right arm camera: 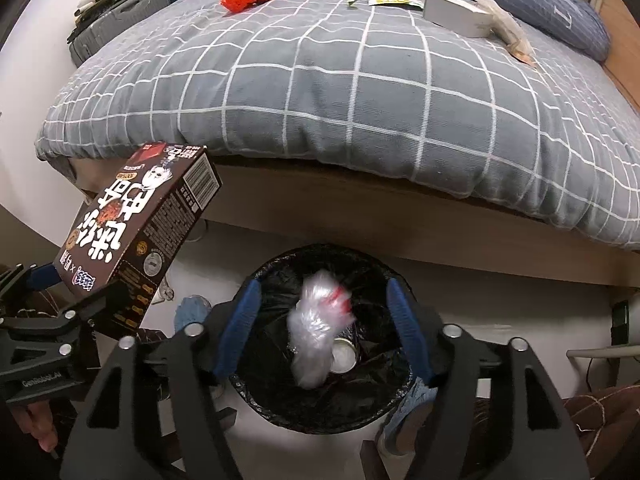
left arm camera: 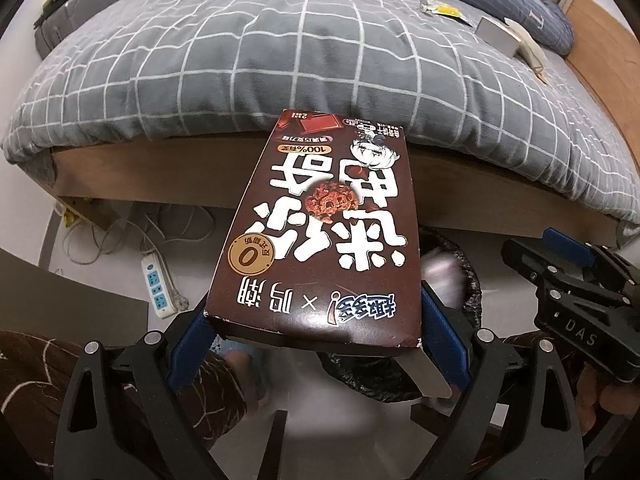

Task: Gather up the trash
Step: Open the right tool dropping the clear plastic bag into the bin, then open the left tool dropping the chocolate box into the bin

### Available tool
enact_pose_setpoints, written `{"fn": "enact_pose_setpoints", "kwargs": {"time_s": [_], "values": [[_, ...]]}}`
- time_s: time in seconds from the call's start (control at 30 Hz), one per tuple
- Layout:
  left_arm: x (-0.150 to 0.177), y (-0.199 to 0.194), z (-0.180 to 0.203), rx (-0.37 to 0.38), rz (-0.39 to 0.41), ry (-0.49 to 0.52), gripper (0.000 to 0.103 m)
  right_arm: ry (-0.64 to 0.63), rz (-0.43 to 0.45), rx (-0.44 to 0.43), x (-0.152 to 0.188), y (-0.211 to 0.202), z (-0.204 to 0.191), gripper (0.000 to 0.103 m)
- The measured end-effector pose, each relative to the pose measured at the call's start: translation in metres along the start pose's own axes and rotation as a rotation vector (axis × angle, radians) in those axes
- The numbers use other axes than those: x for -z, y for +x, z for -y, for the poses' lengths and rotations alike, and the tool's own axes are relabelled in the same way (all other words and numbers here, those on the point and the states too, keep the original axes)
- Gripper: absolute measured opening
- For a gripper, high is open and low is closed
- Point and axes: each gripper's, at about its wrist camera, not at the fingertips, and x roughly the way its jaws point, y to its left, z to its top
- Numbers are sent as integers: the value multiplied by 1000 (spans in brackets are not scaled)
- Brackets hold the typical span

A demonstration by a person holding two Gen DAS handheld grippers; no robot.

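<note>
Bed with grey white-grid duvet [right arm camera: 360, 92], bulging over the wooden bed frame [right arm camera: 400, 216]. Blue striped pillow [right arm camera: 540, 4] at the far right of the bed. Grey hard-shell suitcase [right arm camera: 116, 20] stands beyond the bed's left side. White power strip [left arm camera: 158, 290] lies on the floor near tangled white cables [left arm camera: 116, 232], by the bed base.

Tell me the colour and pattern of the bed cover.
Grey-blue bed cover with a white grid of thin lines; the right wrist view shows it best.
</note>
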Motion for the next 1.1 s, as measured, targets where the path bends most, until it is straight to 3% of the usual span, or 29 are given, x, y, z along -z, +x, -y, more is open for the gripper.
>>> {"fn": "enact_pose_setpoints", "kwargs": {"time_s": [0.13,0.33,0.67,1.1], "values": [[1,3,11,10,-11,18,90,27,13,17,1,-3,13,81],[-1,9,31,26,-25,49,90,63,25,61,8,-7,40,90],[6,22,72,52,-78,117,90,134,28,93,24,-16,83,92],[7,28,114,67,-61,190,94,165,38,114,32,-24,102,92]]}}
